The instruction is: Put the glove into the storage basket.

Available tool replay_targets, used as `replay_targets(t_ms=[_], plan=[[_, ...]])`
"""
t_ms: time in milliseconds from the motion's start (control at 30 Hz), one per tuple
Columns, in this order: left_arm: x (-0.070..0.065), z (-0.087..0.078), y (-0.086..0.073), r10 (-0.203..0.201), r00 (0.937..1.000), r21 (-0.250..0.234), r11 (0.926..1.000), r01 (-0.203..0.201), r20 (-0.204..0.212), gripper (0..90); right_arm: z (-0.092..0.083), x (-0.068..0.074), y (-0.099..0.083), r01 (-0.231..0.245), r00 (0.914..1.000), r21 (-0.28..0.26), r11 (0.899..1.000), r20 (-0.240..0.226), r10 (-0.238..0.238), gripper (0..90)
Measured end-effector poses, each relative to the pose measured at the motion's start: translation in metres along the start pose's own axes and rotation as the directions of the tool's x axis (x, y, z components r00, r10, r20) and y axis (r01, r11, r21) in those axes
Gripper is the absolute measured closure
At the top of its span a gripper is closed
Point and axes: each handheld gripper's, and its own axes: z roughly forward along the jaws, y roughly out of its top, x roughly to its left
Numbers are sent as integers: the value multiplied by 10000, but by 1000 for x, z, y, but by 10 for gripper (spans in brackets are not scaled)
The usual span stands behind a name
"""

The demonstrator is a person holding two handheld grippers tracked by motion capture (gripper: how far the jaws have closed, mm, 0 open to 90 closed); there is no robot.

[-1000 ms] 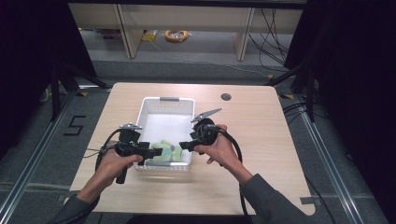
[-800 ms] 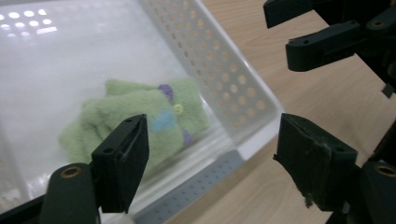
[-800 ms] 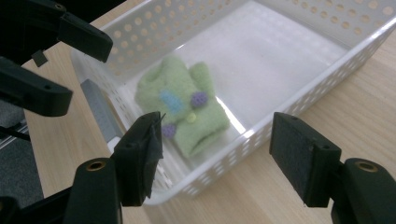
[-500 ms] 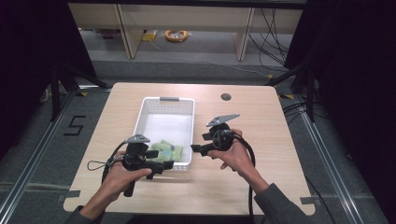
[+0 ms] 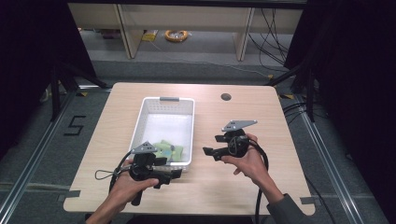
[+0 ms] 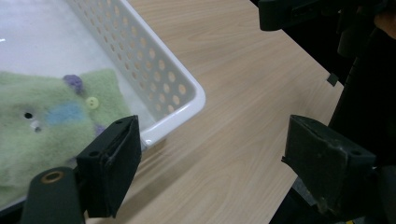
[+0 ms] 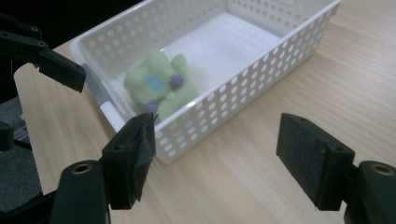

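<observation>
Your left tongs (image 5: 176, 173) and right tongs (image 5: 206, 151) are empty, jaws just opened. The green felt toy (image 7: 159, 86), basket's (image 5: 187, 122) 6 o'clock end, looks soft and light; pinch an edge.

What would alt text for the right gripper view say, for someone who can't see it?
A green felt toy lies inside a white perforated basket on a pale wooden table. In the foreground the right gripper has its two black jaws wide apart with nothing between them, just outside the basket's near corner.
</observation>
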Motion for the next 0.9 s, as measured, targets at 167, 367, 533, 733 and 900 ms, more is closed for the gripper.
replay_targets(t_ms=[167,367,533,733,900], plan=[[-5,4,-6,160,9999,-11,9999,-160,50,182,-9,-4,-12,37,10000,-328,9995,-47,-38,286],[-7,9,-11,248,9996,59,9997,-249,140,182,-17,-8,-27,-175,9998,-389,9991,10,175,276],[-10,12,-18,455,9989,-102,9989,-454,122,182,-22,-12,-38,-400,9992,-598,9974,-119,394,273],[-11,19,-30,374,9990,-54,9993,-373,263,183,-28,-10,-52,-216,9997,-1104,9937,86,226,260],[-12,23,-37,587,9980,-125,9982,-584,229,183,-27,-9,-65,-384,9993,-989,9944,-68,379,247]])
